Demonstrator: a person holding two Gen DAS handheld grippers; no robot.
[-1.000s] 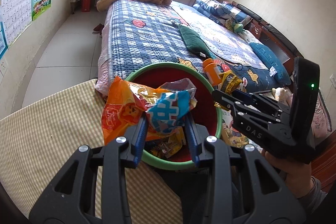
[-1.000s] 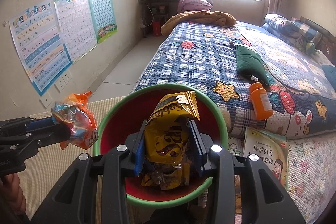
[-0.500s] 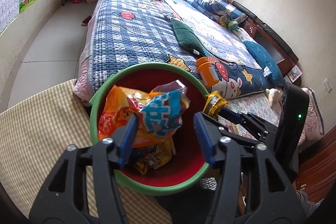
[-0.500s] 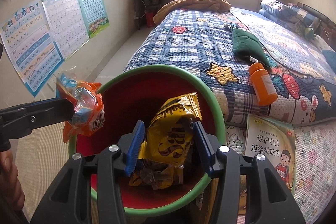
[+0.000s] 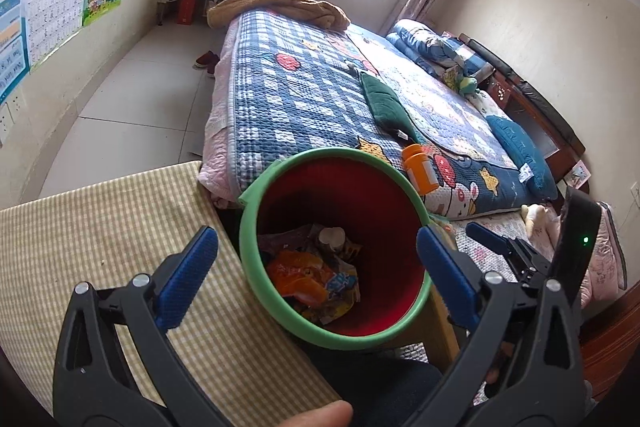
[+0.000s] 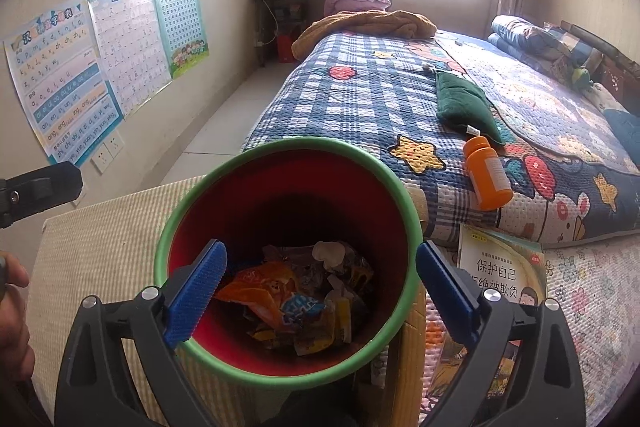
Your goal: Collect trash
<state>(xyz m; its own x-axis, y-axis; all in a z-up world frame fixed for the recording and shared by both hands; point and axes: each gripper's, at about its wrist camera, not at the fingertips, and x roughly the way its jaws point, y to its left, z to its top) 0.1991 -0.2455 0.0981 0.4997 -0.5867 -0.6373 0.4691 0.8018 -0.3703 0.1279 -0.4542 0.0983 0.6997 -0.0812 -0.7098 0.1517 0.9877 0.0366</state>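
- Since a second ago both wrappers have dropped from the tongs; the left gripper and right gripper are opening, nothing between their jaws.
- The wrappers lie inside the bin.
- Light, crinkly, probably slippery; best pinched at an edge.

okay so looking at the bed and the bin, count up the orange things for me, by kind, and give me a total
Orange bottle on the bed: 1
Orange wrapper in the bin: 1
Total: 2
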